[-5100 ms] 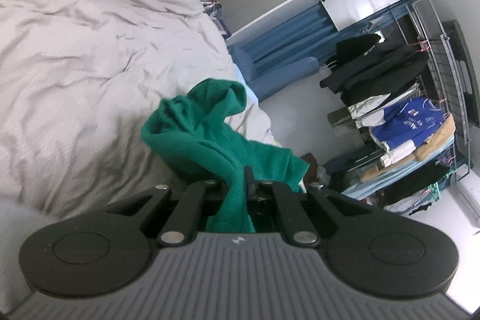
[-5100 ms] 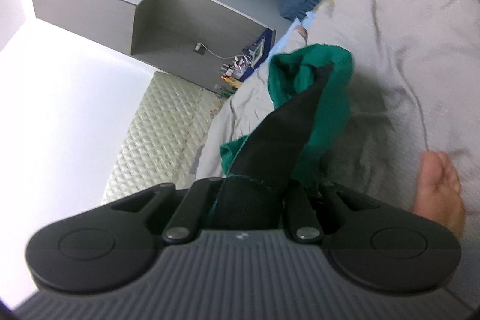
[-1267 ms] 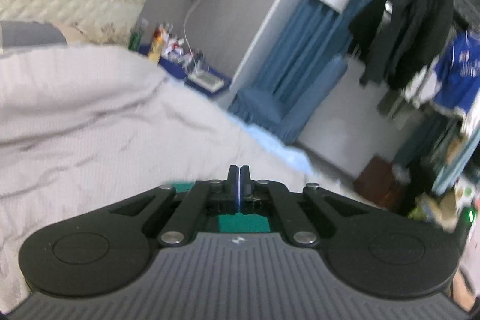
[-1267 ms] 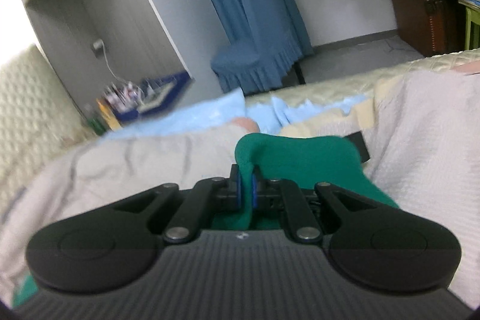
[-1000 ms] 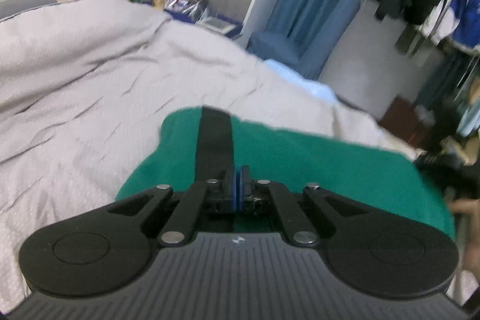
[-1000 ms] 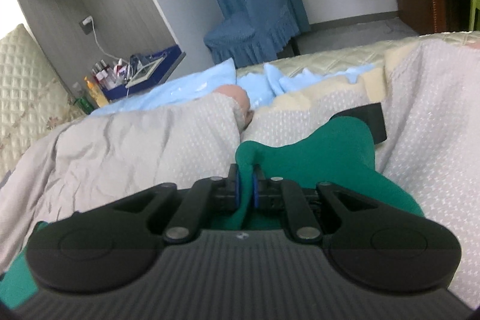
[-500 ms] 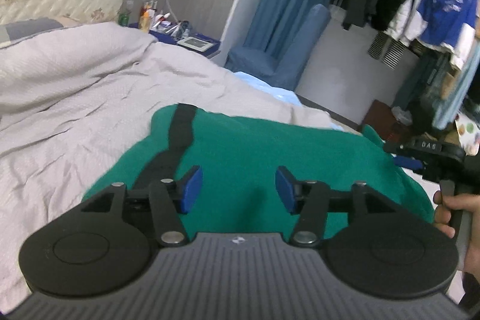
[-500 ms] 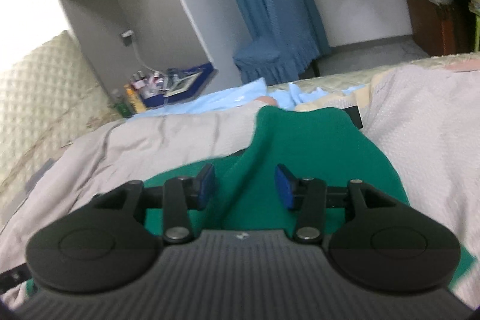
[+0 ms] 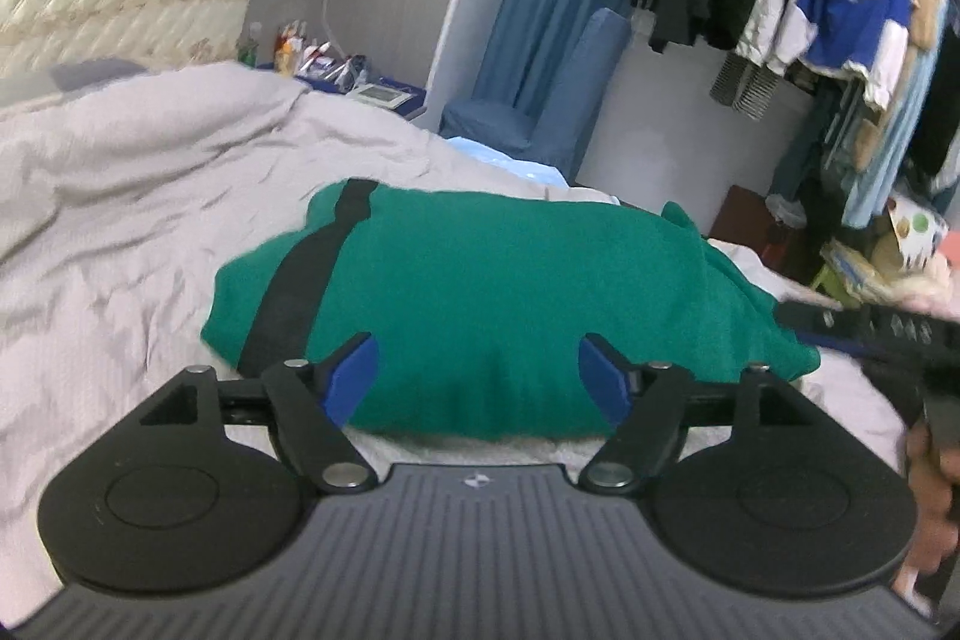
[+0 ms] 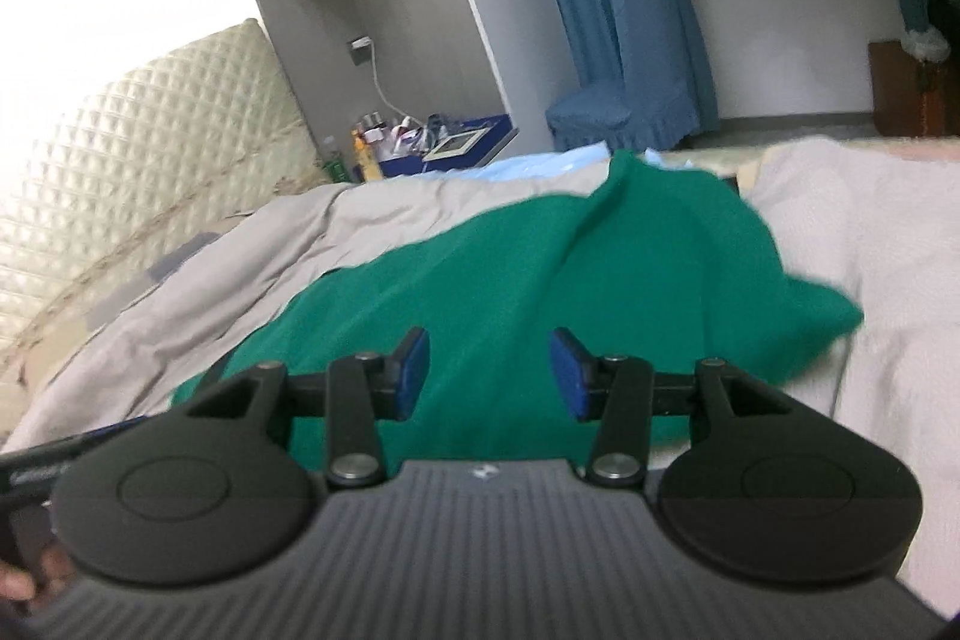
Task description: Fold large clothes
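A green garment (image 9: 510, 304) with a black stripe (image 9: 300, 274) lies spread on the grey bedcover (image 9: 120, 196). My left gripper (image 9: 480, 379) hovers just short of its near edge, jaws still opening, nothing between the blue pads (image 9: 351, 376). In the right wrist view the same green garment (image 10: 540, 292) lies ahead, and my right gripper (image 10: 489, 379) is open above its near part with no cloth in the pads. The right-hand tool (image 9: 870, 334) and a hand show at the right edge of the left wrist view.
A quilted headboard (image 10: 120, 148) stands at the back left. A blue nightstand (image 10: 444, 142) with bottles, a blue covered chair (image 10: 636, 82) and a rack of hanging clothes (image 9: 840, 10) lie beyond the bed. A brown cabinet (image 10: 912, 94) is by the far wall.
Both grippers let go of the green garment, opened and drew back from it. The garment now lies flat on the bedcover, more of it in view.
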`<control>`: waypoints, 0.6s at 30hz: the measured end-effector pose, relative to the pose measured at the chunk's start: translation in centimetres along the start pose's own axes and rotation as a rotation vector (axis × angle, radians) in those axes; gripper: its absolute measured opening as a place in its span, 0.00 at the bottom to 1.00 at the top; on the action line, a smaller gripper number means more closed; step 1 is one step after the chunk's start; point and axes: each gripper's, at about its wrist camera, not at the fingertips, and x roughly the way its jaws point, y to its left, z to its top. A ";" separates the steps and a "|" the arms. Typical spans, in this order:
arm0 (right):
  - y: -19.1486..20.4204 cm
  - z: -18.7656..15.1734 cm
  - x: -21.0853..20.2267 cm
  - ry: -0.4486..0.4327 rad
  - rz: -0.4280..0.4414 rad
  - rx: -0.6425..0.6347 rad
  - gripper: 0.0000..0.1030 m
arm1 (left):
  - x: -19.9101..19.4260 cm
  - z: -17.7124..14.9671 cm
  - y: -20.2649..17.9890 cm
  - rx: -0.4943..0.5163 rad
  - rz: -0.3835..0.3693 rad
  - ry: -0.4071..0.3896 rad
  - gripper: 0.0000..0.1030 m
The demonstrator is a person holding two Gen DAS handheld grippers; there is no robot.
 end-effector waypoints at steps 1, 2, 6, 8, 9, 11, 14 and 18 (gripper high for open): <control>0.1 -0.4 -0.1 0.007 0.002 0.012 0.49 | -0.2 -0.3 0.2 -0.017 0.002 -0.003 0.79; 0.0 -0.9 -0.3 0.014 0.001 0.024 0.54 | -0.3 -0.6 0.4 -0.029 0.005 -0.003 0.81; -0.1 -1.8 -0.1 0.039 -0.024 0.045 0.55 | 0.9 -0.9 1.5 -0.082 0.014 0.025 0.82; -0.2 -1.8 0.4 0.051 -0.033 0.042 0.55 | 1.8 -1.1 2.2 -0.125 0.011 0.042 0.82; -0.2 -1.9 0.4 0.051 -0.041 0.041 0.55 | 2.3 -1.1 2.6 -0.148 0.012 0.051 0.82; -0.5 -1.9 1.0 0.055 -0.043 0.053 0.56 | 3.3 -1.2 3.4 -0.200 0.006 0.073 0.82; -1.7 -2.2 1.9 0.071 -0.013 0.128 0.93 | 4.7 -1.4 4.9 -0.306 -0.022 0.102 0.82; -4.0 -2.8 3.6 0.113 0.064 0.323 0.95 | 6.3 -2.0 6.9 -0.486 -0.060 0.124 0.86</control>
